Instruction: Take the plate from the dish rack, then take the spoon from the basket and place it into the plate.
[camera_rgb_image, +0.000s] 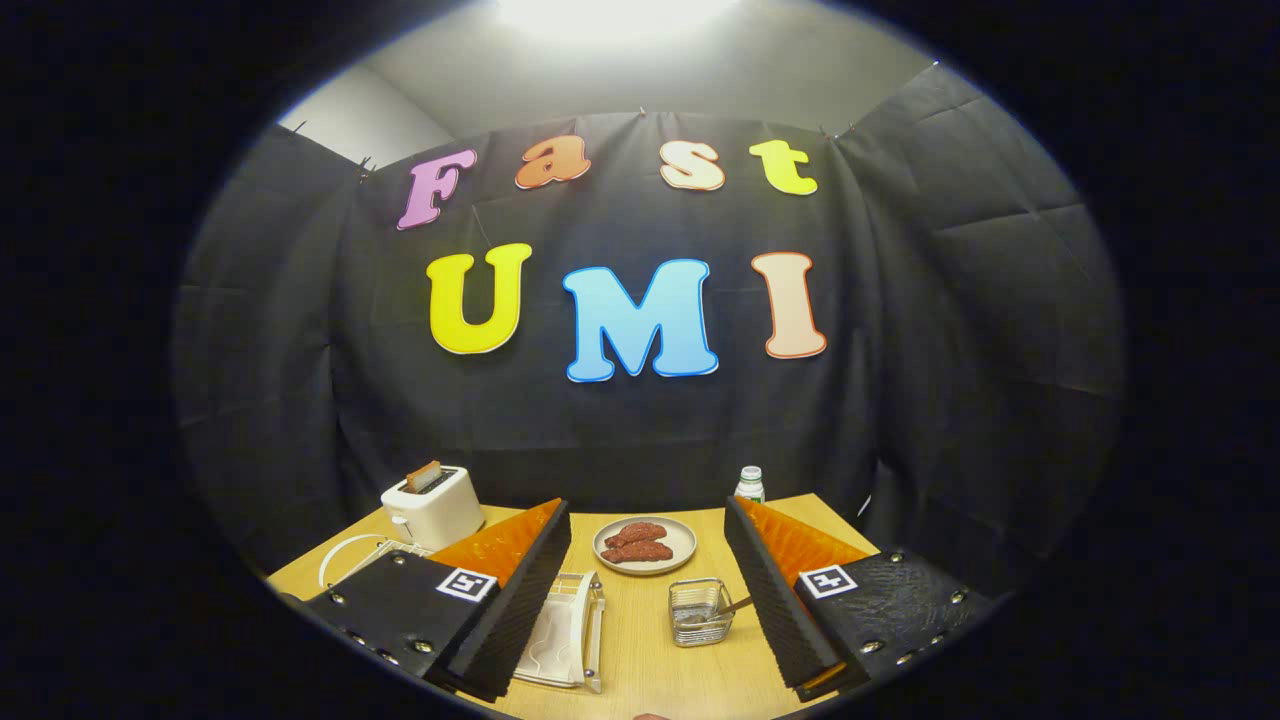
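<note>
Tongs (648, 600): spread wide, gripping nothing, above bench (640, 660).
Wire basket (700, 612): between fingers, spoon (722, 608) inside.
Dish rack (565, 630): 9 o'clock of basket, white plate (552, 640) in it.
Plate of meat (645, 544): 12 o'clock, beyond basket.
Toaster (433, 507): 10 o'clock.

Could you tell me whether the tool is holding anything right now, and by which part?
Nothing is held: the tool is open, its fingers wide apart above the table.

Gripper view rides above the table (640, 660), facing forward along the spread fingers of the gripper (648, 590) toward the booth's back wall; tabletop near, wall far.
</note>
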